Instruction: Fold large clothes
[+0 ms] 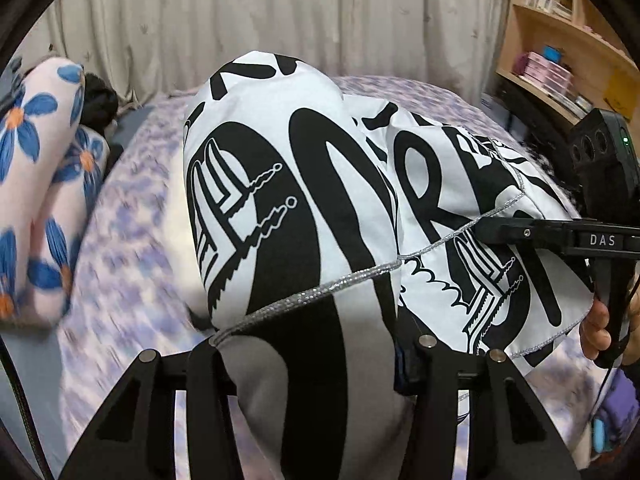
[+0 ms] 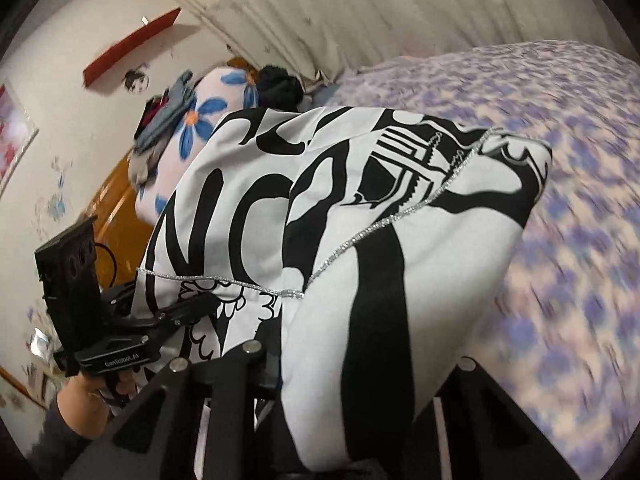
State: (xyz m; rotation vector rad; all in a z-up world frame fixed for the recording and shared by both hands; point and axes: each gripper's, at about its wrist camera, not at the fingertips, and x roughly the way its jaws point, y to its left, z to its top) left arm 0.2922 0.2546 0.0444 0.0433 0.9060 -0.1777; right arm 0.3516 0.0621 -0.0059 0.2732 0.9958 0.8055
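Left wrist view: a large white garment (image 1: 304, 184) printed with bold black lettering and edged with a silver glitter trim (image 1: 320, 292) hangs lifted above a bed covered by a purple-and-white spread (image 1: 132, 248). The left gripper (image 1: 308, 348) sits at the bottom of this view, its two fingers close together with cloth bunched between and over them; it pinches the garment near the trimmed edge. From the right side the right gripper (image 1: 486, 226) reaches in level, its fingers pressed together on a second stretch of the same trimmed edge. A hand (image 1: 600, 328) grips its handle below.

Right wrist view: the garment (image 2: 360, 208) drapes forward and upward out of the right gripper (image 2: 344, 356), whose fingers are largely buried under the fabric. At lower left the left gripper (image 2: 200, 304) clamps the trim (image 2: 376, 224) where it runs sideways, held by the person's hand (image 2: 80, 396). The cloth thus spans between the two tongs, a billowed fold rising beyond them, clear of the bedspread (image 2: 560, 160).

Background: a white pillow with blue flowers (image 1: 44, 184) lies at the left end of the bed, a pleated pale curtain (image 1: 280, 12) hangs behind, and a wooden bookshelf (image 1: 568, 40) stands at upper right. The bedspread is blurred in both views.
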